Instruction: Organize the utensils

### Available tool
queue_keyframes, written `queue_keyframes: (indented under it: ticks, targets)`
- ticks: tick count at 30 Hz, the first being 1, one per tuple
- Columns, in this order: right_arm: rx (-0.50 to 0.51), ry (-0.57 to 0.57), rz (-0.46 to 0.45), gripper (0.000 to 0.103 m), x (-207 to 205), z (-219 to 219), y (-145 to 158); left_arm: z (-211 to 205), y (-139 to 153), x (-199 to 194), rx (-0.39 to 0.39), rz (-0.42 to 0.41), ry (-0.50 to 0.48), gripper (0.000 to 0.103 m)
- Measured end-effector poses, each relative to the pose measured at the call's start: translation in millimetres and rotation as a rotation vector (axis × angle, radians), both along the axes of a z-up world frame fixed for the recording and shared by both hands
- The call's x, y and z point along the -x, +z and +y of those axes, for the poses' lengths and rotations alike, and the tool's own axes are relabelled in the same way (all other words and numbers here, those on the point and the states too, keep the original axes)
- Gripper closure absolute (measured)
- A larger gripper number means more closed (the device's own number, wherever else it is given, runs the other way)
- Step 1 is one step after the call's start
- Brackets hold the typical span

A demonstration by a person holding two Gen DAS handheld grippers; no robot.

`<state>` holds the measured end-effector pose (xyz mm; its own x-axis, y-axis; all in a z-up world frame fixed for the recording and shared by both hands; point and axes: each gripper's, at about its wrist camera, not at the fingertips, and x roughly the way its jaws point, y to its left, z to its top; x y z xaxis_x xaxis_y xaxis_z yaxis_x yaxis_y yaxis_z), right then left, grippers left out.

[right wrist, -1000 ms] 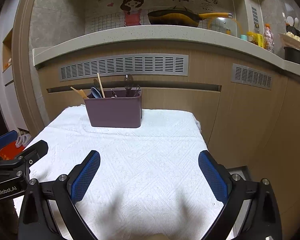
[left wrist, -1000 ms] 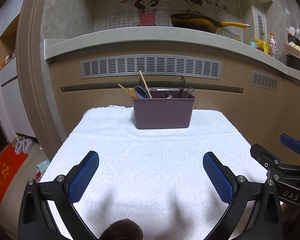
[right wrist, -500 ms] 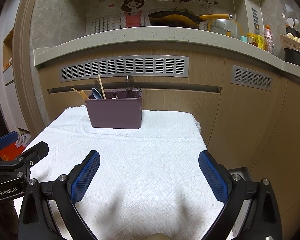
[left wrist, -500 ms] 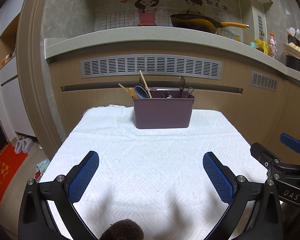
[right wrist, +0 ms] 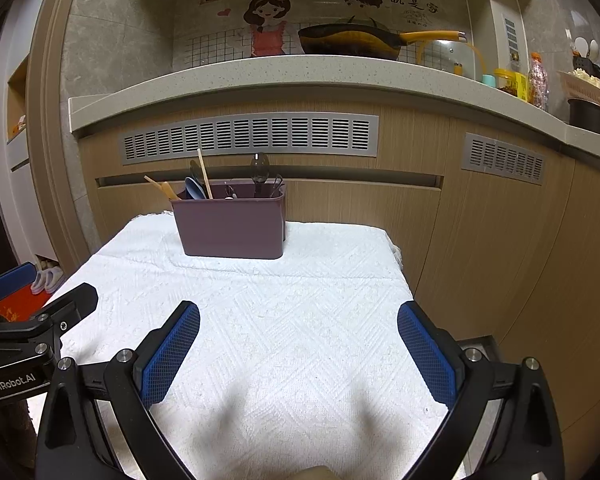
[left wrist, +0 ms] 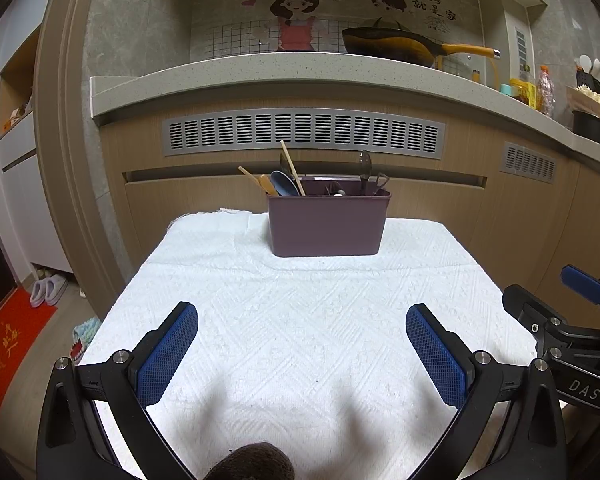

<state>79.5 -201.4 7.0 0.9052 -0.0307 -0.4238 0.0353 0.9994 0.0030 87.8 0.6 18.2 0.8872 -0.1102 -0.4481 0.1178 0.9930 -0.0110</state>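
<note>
Fingers (left wrist: 168, 354) of both grippers spread wide, empty; risk tipping mauve plastic utensil caddy (left wrist: 327, 224) at twelve o'clock if bumped.

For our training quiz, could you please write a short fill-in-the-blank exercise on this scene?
1. The utensils stand in a ____ caddy.
2. The caddy rests on a ____ tablecloth.
3. Both the left gripper and the right gripper are ____.
4. The pan has a ____ handle.

Answers: purple; white; open; yellow
</note>
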Motion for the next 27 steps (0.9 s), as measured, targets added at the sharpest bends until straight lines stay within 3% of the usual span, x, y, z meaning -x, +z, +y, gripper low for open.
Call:
queue_keyframes:
  ticks: [27]
  targets:
    - [-0.004,0.001,-0.014,0.003,1.0,-2.3,4.5,0.0,-1.1,0.8,-0.007,0.0,0.009,0.0]
